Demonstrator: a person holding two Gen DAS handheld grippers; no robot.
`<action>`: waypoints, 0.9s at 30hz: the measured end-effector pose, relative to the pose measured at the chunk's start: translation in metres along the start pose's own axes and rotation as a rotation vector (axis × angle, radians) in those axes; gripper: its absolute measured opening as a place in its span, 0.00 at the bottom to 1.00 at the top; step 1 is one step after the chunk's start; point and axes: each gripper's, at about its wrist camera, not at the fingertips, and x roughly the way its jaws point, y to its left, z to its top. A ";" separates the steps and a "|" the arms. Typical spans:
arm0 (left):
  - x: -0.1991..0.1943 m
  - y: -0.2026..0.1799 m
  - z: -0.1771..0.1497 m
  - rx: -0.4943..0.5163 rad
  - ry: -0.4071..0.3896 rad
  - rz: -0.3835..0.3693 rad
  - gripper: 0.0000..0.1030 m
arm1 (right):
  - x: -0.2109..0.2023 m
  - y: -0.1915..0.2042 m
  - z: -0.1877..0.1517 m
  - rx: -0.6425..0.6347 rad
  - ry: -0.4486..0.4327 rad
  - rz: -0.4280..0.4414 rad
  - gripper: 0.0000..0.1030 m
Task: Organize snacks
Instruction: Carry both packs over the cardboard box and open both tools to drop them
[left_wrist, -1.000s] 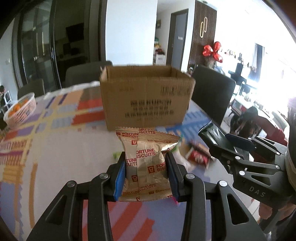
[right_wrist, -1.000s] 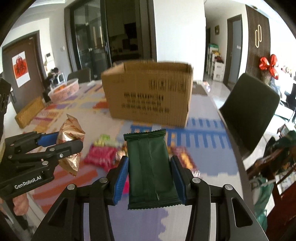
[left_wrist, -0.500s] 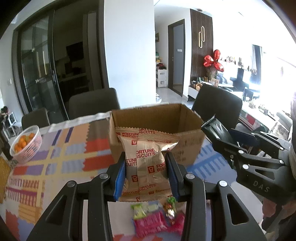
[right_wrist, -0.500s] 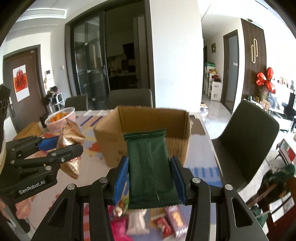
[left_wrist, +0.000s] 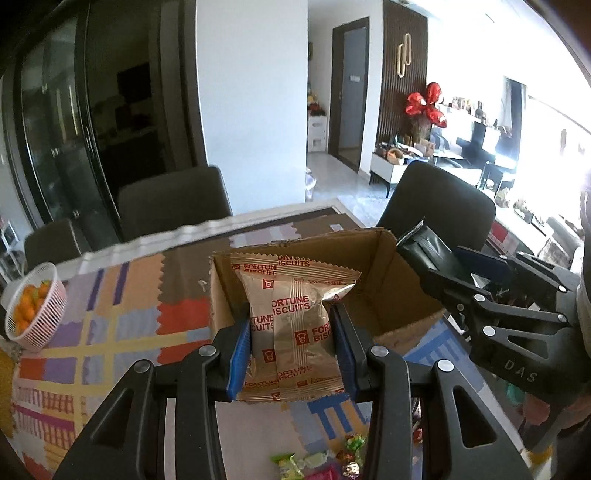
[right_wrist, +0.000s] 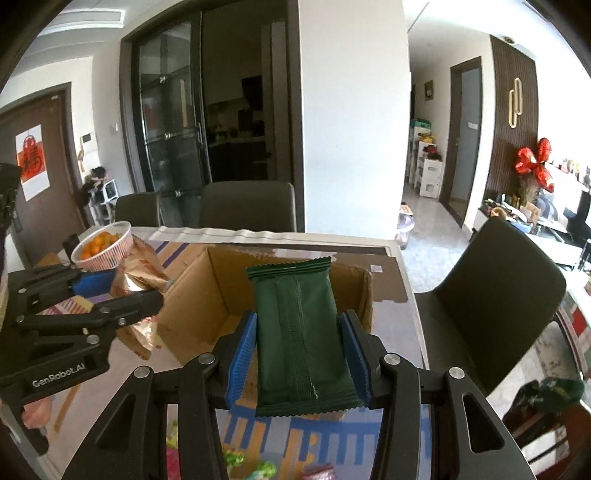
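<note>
My left gripper (left_wrist: 291, 350) is shut on a gold Fortune Biscuits packet (left_wrist: 291, 321) and holds it upright over the near edge of the open cardboard box (left_wrist: 388, 291). My right gripper (right_wrist: 299, 358) is shut on a dark green snack packet (right_wrist: 299, 332) above the near rim of the same box (right_wrist: 192, 306). The right gripper with its packet shows in the left wrist view (left_wrist: 424, 254) over the box's right side. The left gripper and gold packet show at the left in the right wrist view (right_wrist: 136, 284). Loose snacks lie on the table below (left_wrist: 317, 461).
The table has a colourful patterned cloth (left_wrist: 110, 332). A pink basket of oranges (left_wrist: 33, 306) stands at the far left of the table. Dark chairs stand behind the table (left_wrist: 173, 203) and to its right (right_wrist: 506, 295).
Both grippers have risen and moved forward with their packets. The box's open top and inside now show below them, and the loose snacks have dropped to the bottom of the views.
</note>
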 end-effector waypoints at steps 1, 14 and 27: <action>0.005 0.001 0.003 -0.007 0.011 -0.004 0.39 | 0.005 -0.001 0.003 0.005 0.008 0.002 0.46; 0.060 0.016 0.019 -0.064 0.112 0.011 0.44 | 0.073 -0.019 0.020 0.056 0.119 0.014 0.46; 0.034 0.009 -0.003 -0.035 0.076 0.099 0.63 | 0.064 -0.019 0.005 0.036 0.124 0.011 0.52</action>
